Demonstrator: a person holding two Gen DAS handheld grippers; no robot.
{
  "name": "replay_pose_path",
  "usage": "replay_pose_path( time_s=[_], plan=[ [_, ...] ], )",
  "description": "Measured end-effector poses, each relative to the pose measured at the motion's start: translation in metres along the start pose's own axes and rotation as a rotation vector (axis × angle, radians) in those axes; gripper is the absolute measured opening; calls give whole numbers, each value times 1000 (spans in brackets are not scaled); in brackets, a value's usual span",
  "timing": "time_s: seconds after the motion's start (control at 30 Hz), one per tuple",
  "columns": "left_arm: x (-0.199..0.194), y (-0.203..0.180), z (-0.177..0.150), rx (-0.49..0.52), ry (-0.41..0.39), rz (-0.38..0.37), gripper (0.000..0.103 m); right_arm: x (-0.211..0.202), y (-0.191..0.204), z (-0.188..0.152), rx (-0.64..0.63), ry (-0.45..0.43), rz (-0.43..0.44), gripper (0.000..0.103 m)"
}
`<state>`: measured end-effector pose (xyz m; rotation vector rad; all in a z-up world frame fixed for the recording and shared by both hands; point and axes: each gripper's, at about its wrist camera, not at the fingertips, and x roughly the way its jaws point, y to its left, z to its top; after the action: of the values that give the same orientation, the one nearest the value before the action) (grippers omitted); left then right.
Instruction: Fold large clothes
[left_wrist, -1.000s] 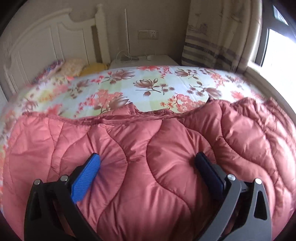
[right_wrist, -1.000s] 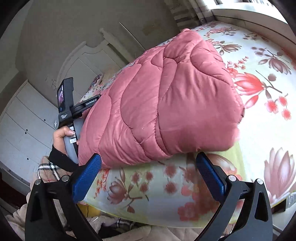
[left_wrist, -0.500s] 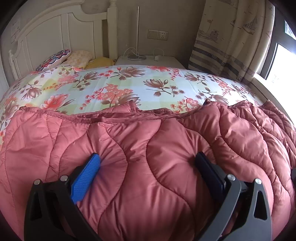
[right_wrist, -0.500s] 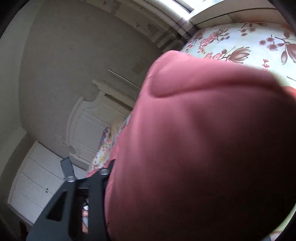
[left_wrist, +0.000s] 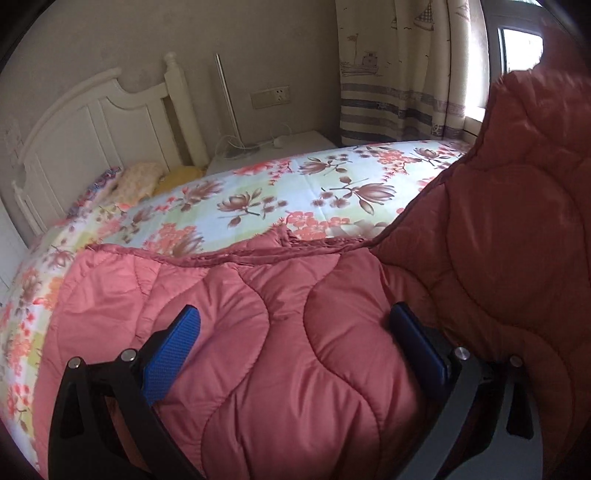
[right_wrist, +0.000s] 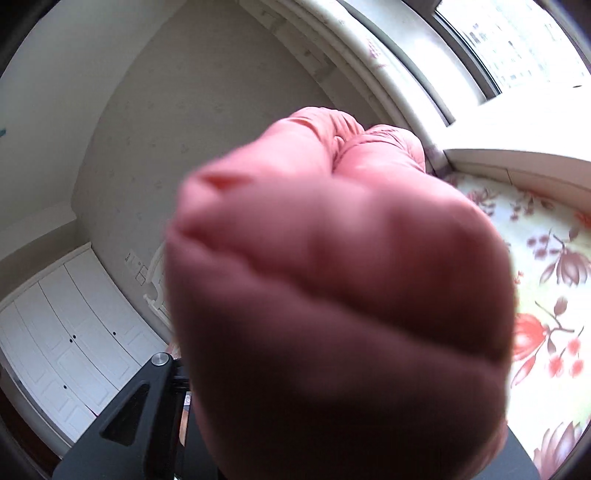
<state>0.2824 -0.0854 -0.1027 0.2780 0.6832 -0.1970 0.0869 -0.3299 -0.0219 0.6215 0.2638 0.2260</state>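
- While I'm watching both wrist feeds, the pink quilted coat (left_wrist: 295, 350) is lying on the bed (left_wrist: 314, 192), near edge, on the floral sheet.
- Left hand-held gripper (left_wrist: 295, 350): the blue pads (left_wrist: 171, 354) sit wide apart with a fat bulge of the coat between them. They look pressed into the padding on both sides, but I honestly can't tell if that counts as a real grip.
- Off to the right in the left view, a big section of the coat is lifted up and standing tall in front of the curtain (left_wrist: 399, 74) and window.
- Right hand-held gripper (right_wrist: 343, 369): the lens is nearly smothered by a blurry wad of the coat (right_wrist: 343, 295) right up against it. Only one black arm of the frame shows at lower left, no pads visible, so can't tell how far open it is.
- Background stuff: white headboard (left_wrist: 92, 136), couple of pillows (left_wrist: 140, 177) at the head, white wardrobe (right_wrist: 62, 332) in the right view.
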Motion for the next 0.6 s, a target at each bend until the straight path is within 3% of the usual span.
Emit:
replay_pose_path(
  time_s=[0.1,0.27,0.37,0.5,0.6],
  plan=[
    [0,0,0,0,1,9,101,6,31,-7,-97,0,-4,35],
    [5,34,-1,-169,24,-89,101,24,70,-7,-205,-21,-20,35],
    [5,36,-3,-194,19,-99,101,34,91,-11,-232,-11,-40,35],
    [5,37,-4,-195,28,-119,100,55,130,-36,-345,20,-107,36],
    [-6,60,-6,-271,29,-137,97,65,146,-47,-395,22,-144,36]
  ],
)
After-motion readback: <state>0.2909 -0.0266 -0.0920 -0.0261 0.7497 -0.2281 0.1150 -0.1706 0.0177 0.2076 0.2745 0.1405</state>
